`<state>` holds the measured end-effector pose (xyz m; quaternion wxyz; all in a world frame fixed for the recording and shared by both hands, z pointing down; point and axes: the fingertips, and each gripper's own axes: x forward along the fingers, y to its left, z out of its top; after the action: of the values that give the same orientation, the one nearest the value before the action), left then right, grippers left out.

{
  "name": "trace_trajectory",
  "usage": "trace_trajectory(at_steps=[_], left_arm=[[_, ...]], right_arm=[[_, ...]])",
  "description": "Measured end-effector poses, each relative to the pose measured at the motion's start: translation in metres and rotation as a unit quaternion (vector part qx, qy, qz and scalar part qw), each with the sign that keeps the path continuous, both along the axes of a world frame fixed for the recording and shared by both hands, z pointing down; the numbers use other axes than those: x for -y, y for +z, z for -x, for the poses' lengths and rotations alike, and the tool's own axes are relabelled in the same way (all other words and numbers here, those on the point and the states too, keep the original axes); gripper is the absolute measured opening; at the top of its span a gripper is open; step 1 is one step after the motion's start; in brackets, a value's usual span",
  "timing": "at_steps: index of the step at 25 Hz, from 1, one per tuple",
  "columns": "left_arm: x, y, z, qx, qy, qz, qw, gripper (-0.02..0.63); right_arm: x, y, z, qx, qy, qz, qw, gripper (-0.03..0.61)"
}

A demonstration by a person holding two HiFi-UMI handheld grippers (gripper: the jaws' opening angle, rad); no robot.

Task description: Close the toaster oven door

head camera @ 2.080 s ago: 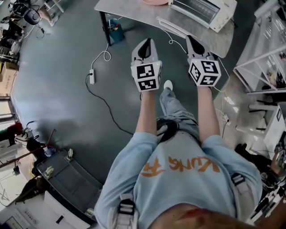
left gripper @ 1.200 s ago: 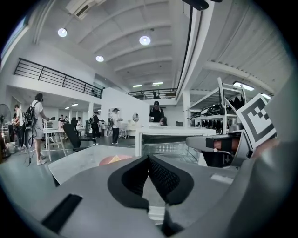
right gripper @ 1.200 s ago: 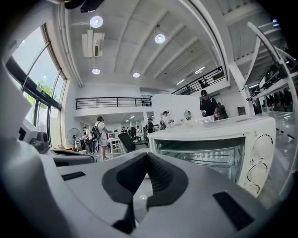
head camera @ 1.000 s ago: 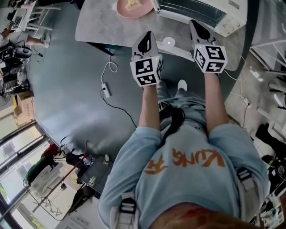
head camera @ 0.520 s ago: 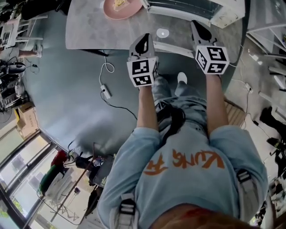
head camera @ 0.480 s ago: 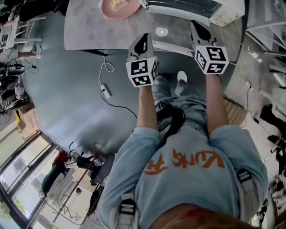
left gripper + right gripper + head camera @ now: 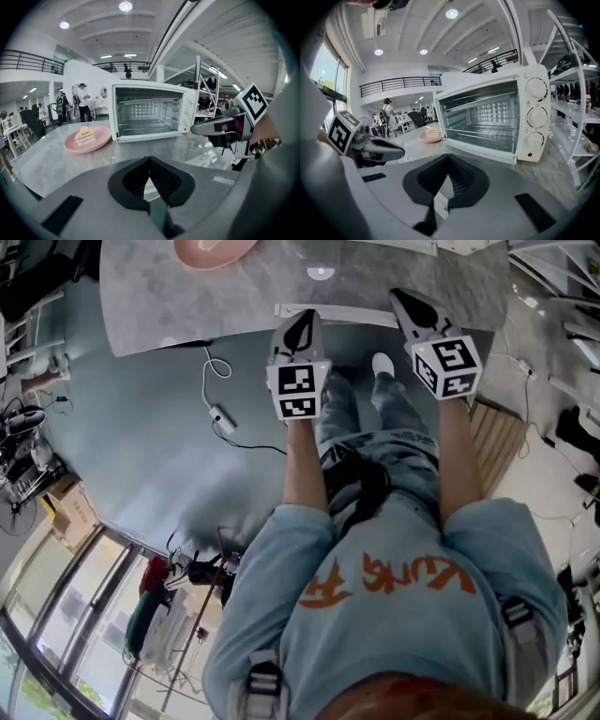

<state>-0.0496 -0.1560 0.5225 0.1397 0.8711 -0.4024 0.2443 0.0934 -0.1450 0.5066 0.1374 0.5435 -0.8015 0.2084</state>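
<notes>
Toaster oven [image 7: 150, 112] sits on a grey stone-look table [image 7: 178, 296]. Its door [image 7: 333, 311] is dropped fully open and lies flat toward the person, with its front edge close to the table's near edge. The cavity is exposed, showing a wire rack [image 7: 487, 133] inside and three knobs [image 7: 536, 112] down the right panel. Left gripper [image 7: 302, 322] has its jaws shut pad to pad with nothing between them, tip just at the door's front edge; contact can't be confirmed. Right gripper [image 7: 405, 302] is the same, jaws together and empty, tip by the door's right end and pointing at the oven's control side. The two grippers are side by side, apart from each other. A pink plate [image 7: 86, 140] with a cake slice [image 7: 84, 135] stands on the table just left of the oven, beside the door but not on it. A small white disc [image 7: 321, 273] lies on the tabletop beyond the door edge. On the floor under the table are a power strip [image 7: 222, 418] and its cable. A white shelving rack [image 7: 581, 93] stands right of the oven. Some people [image 7: 84, 101] stand far back in the hall.
</notes>
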Motion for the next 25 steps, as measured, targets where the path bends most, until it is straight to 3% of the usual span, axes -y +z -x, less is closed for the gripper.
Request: trace_trajectory(at_steps=[6,12,17,21,25], left_arm=[[-0.006,0.026,0.002,0.029,0.074,0.016,0.9967,0.003],[-0.023,0.06,0.0,0.098,0.151,0.027,0.9833,0.003],[-0.03,0.083,0.0,0.184,0.198,0.016,0.9627,0.003],[-0.027,0.09,-0.008,0.216,0.212,0.003,0.9531,0.002],[-0.028,0.091,-0.009,0.233,0.219,0.001,0.9474,0.003]], right_arm=[[-0.018,0.024,0.018,-0.032,0.003,0.025,0.999,-0.002],[-0.049,0.047,0.024,-0.097,-0.044,0.053,0.993,-0.002],[-0.074,0.074,0.025,-0.195,-0.071,0.097,0.974,-0.002],[-0.074,0.089,0.023,-0.276,-0.072,0.109,0.952,-0.002],[-0.072,0.095,0.021,-0.319,-0.057,0.113,0.939,-0.002]])
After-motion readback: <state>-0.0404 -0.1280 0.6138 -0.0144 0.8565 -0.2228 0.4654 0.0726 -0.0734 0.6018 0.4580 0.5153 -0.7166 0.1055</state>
